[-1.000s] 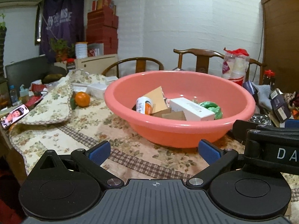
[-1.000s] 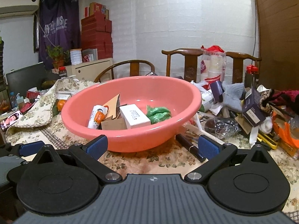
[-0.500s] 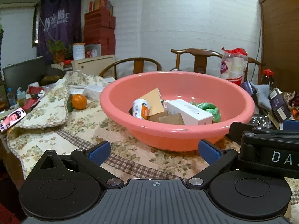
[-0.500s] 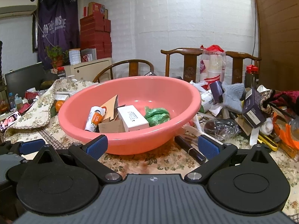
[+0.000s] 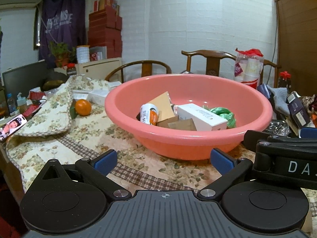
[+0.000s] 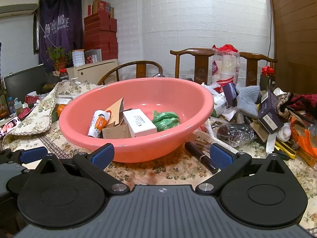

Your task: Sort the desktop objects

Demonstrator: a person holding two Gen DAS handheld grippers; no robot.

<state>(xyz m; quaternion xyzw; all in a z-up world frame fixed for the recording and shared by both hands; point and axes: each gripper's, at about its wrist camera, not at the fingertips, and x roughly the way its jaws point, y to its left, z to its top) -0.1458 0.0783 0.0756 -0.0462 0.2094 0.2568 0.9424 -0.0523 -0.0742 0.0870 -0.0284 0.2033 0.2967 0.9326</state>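
Observation:
A pink basin (image 5: 190, 138) (image 6: 138, 148) stands on the floral tablecloth in front of both grippers. It holds a white box (image 5: 202, 116) (image 6: 139, 122), a white-and-orange tube (image 5: 148, 115) (image 6: 98, 123), brown cardboard pieces (image 5: 162, 105) and a green bag (image 6: 166, 120). My left gripper (image 5: 163, 161) is open and empty, just short of the basin. My right gripper (image 6: 161, 155) is open and empty, at the basin's near rim. The right gripper's body shows in the left wrist view (image 5: 281, 154).
An orange (image 5: 83, 107) and a phone (image 5: 11, 126) lie left of the basin. A black pen (image 6: 201, 156), clear packaging (image 6: 235, 132), dark boxes (image 6: 270, 113), a grey knit (image 6: 246, 101) and orange tools (image 6: 305, 140) clutter the right. Wooden chairs (image 6: 200, 65) stand behind.
Both grippers have drawn back and shifted slightly, so the basin sits a little farther off and more to the left in view. Both stay open and empty.

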